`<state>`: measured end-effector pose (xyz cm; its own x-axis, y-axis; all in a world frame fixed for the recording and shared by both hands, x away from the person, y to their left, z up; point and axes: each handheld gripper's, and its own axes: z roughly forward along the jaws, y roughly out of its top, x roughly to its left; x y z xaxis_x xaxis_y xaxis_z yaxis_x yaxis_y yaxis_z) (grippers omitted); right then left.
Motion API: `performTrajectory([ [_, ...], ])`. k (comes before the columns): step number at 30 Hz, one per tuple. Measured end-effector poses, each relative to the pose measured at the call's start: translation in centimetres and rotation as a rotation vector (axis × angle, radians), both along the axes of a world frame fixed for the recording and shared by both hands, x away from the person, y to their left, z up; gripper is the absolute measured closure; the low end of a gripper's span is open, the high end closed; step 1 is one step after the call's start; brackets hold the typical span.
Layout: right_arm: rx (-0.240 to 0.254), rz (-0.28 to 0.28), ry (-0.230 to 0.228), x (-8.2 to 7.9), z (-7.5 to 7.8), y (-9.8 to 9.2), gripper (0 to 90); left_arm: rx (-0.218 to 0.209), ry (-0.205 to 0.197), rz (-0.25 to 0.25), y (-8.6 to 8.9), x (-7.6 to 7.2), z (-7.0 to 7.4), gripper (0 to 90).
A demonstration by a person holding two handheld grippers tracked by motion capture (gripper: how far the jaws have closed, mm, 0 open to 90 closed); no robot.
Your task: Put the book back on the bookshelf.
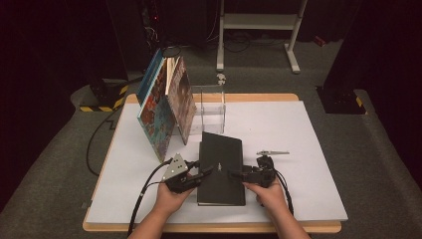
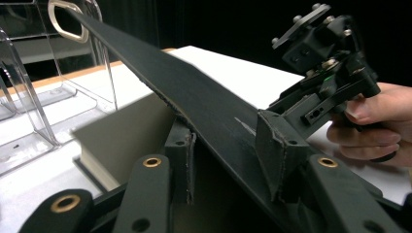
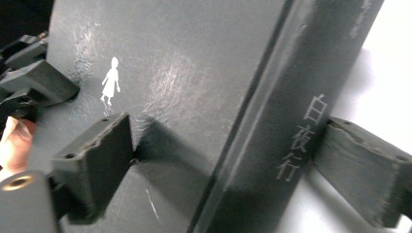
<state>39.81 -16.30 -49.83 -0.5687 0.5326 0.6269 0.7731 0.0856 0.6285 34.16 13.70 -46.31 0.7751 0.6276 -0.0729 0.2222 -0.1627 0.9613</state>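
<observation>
A black hardcover book (image 1: 221,164) lies on the white table (image 1: 278,124), spine to the right. My left gripper (image 1: 206,173) is at its left edge, shut on the front cover (image 2: 194,92), which is lifted at a slant above the cream page block (image 2: 121,136). One pad sits under the cover and the other on top, as the left gripper (image 2: 226,155) view shows. My right gripper (image 1: 234,175) is at the book's right side. In the right gripper (image 3: 228,165) view, one pad presses on the cover by a small white figure (image 3: 111,80) and the other lies beyond the lettered spine (image 3: 301,136).
Several colourful books (image 1: 164,109) lean against each other at the table's back left. A clear acrylic stand (image 1: 211,107) is beside them, just behind the black book. A white metal frame (image 1: 259,22) stands on the floor beyond the table.
</observation>
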Motion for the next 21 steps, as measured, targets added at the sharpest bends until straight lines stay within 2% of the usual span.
performTrajectory([
  [1,-0.005,-0.010,-0.019,-0.2,0.2,-0.1,12.3,-0.001,0.016,0.011,0.0,0.0,0.1,60.6],
  [4,-0.023,-0.051,-0.110,-0.9,1.1,-0.4,18.4,-0.009,0.027,0.030,-0.1,0.1,0.4,60.6],
  [11,-0.082,-0.126,-0.303,-2.3,3.5,-0.7,31.8,-0.009,0.016,0.062,-0.2,0.5,1.0,60.5],
  [13,-0.094,-0.147,-0.357,-2.7,4.3,-0.9,36.7,0.011,0.013,0.066,-0.3,0.8,1.4,60.1],
  [16,-0.139,-0.164,-0.459,-3.5,5.7,-0.9,41.9,0.048,-0.005,0.083,-0.7,1.2,1.9,60.1],
  [18,-0.191,-0.171,-0.541,-4.0,6.3,-0.7,41.8,0.059,-0.017,0.078,-0.8,1.4,1.6,60.3],
  [19,-0.221,-0.175,-0.567,-4.2,6.4,-0.6,41.5,0.056,-0.020,0.074,-0.8,1.4,1.4,60.3],
  [21,-0.206,-0.179,-0.565,-4.2,6.1,-0.8,41.4,0.064,-0.033,0.081,-0.9,1.2,1.1,60.1],
])
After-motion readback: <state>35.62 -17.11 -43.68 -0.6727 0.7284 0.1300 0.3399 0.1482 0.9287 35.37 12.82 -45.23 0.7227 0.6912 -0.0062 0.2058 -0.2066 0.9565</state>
